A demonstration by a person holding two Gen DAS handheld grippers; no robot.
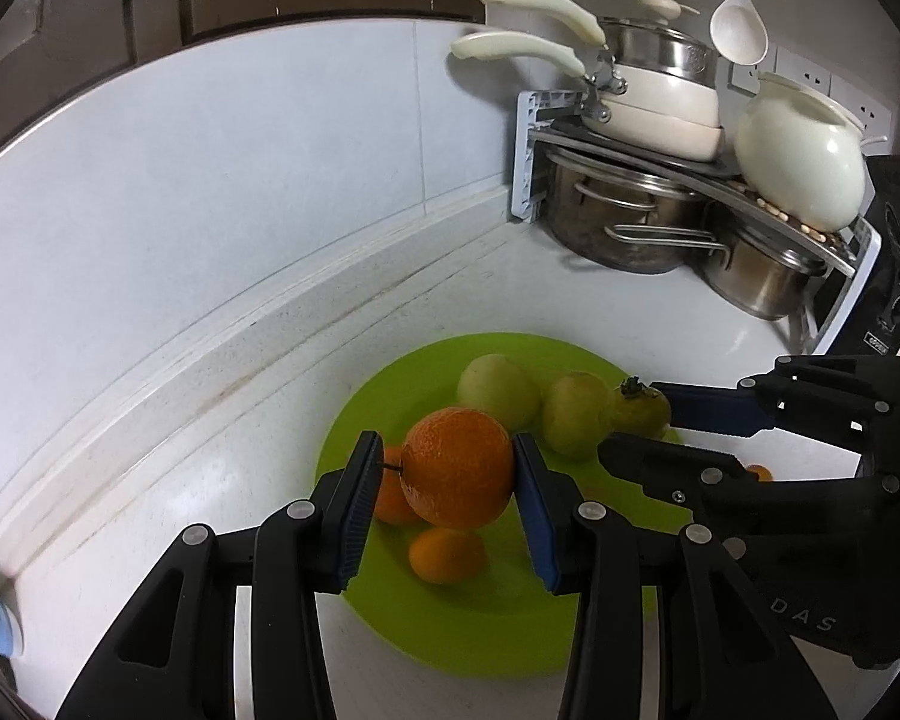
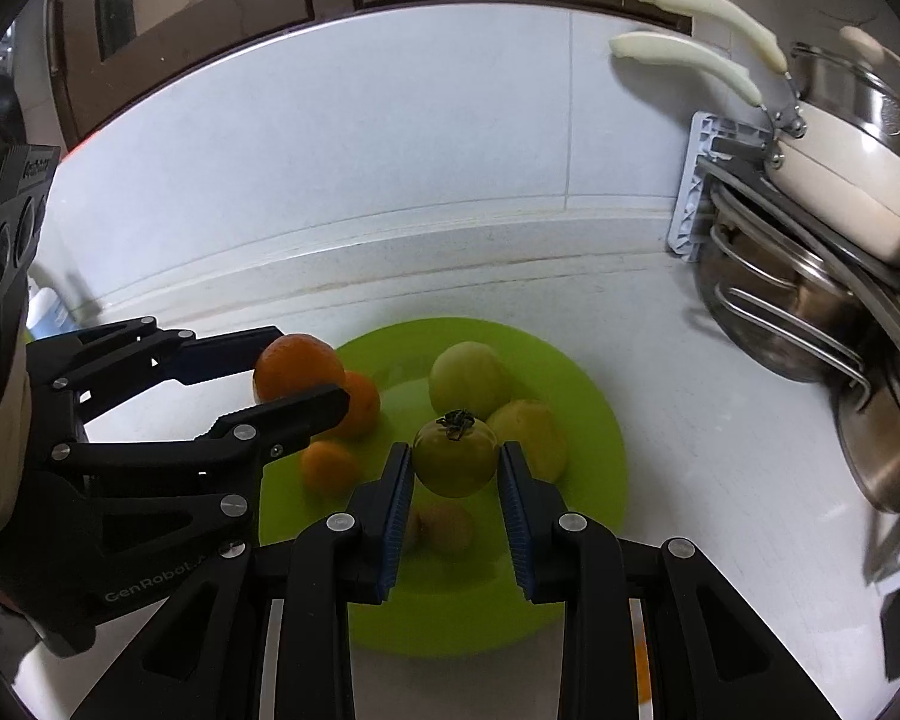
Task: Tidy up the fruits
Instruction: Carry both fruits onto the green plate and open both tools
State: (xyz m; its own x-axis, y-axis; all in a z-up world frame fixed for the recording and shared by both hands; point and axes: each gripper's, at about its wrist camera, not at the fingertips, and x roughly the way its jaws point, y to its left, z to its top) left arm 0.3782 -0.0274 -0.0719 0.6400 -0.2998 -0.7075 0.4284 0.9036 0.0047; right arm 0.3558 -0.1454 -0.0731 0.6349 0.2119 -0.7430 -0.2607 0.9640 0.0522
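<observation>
While the large orange (image 1: 457, 468) sat clamped between the blue-padded fingers (image 1: 354, 516) of the left gripper (image 1: 447, 507), it hung above the near-left part of the lime-green plate (image 1: 480, 618). Beneath it, two smaller oranges (image 1: 447, 555) lay on the plate. Just to the right, the right gripper (image 2: 456, 516) clenched a green tomato (image 2: 455, 456) with a dark stem, likewise held over the plate. Two pale yellow-green fruits (image 2: 469, 378) rested together on the far side of the plate, and a blurred brownish fruit (image 2: 447, 528) lay under the tomato. The plate stood on the white tabletop (image 1: 210, 480) near the tiled wall. Farther right, a corner rack (image 1: 690, 162) carried steel pots (image 1: 618, 228), cream pans (image 1: 654, 108) with pale handles and a white ceramic pot (image 1: 798, 162); a white spoon (image 1: 739, 18) hung above.
</observation>
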